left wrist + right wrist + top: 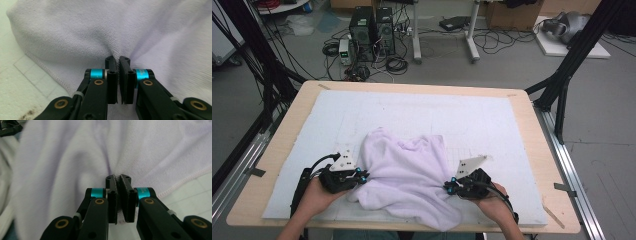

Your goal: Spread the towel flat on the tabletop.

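Towel is bunched at the near middle of the table, clamped between left gripper at its 9 o'clock edge and right gripper at 3 o'clock. Both jaw pairs are pinched shut on cloth, so any spreading is judged to run along the 9-to-3 line.

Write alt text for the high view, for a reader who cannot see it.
A crumpled pale lilac towel lies on a white mat covering a wooden table, pinched at its left side by the left gripper and at its right side by the right gripper, both jaws shut on the cloth. The person's hands come in from the bottom edge.
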